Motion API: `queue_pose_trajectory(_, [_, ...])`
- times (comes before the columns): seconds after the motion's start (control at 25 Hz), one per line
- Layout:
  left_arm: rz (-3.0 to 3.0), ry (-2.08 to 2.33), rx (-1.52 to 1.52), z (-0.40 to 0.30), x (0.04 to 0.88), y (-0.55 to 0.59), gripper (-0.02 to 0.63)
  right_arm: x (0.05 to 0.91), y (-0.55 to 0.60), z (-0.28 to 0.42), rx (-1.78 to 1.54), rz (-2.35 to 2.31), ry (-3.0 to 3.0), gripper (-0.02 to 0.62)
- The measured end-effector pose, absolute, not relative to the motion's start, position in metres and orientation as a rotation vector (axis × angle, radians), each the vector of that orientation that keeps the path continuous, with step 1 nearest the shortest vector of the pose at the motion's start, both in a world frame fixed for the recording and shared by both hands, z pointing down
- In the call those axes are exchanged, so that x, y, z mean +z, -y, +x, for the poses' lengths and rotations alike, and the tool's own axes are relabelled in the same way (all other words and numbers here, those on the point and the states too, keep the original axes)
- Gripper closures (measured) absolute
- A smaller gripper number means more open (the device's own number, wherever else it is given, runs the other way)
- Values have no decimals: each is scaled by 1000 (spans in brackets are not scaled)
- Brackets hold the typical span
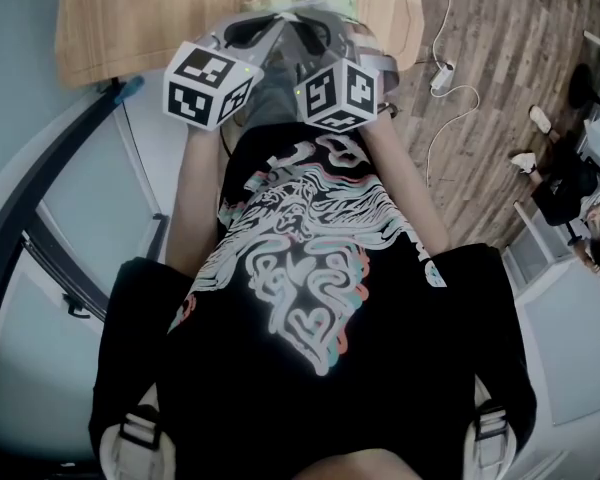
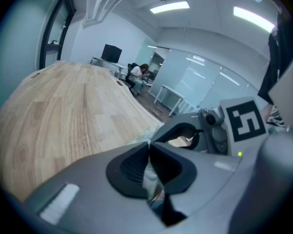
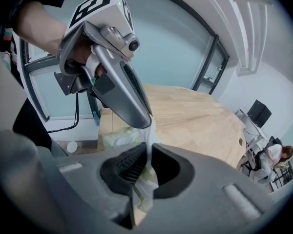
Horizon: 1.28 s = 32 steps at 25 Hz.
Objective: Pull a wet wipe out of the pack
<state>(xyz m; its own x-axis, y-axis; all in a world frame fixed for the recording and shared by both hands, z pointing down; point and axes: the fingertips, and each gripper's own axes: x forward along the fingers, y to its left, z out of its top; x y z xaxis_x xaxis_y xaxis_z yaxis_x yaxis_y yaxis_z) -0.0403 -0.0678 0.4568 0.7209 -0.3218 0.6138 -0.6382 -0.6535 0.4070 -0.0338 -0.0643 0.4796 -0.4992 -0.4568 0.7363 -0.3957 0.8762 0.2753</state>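
1. Wet wipe (image 3: 149, 136): a thin white sheet pulled into a narrow upright strip between the two grippers, above the near table edge.
2. Left gripper (image 3: 145, 123) has its jaws together, pinching the strip's top end.
3. Right gripper (image 3: 147, 156) is clamped on the lower part, where the sheet bunches between the pads.
4. Pale green pack (image 3: 118, 136) lies flat on the light wooden table (image 3: 200, 116), just behind the wipe.
5. Office room: glass partitions, ceiling strip lights, plank floor (image 1: 500, 88), and a person seated at a distant desk (image 2: 136, 74).
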Motion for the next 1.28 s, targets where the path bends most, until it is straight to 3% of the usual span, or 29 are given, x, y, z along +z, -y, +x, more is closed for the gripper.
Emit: queue_pose_trajectory(1.28, [2283,811,608,-73,444,72,607,487,65,-38,14,589,2178,563])
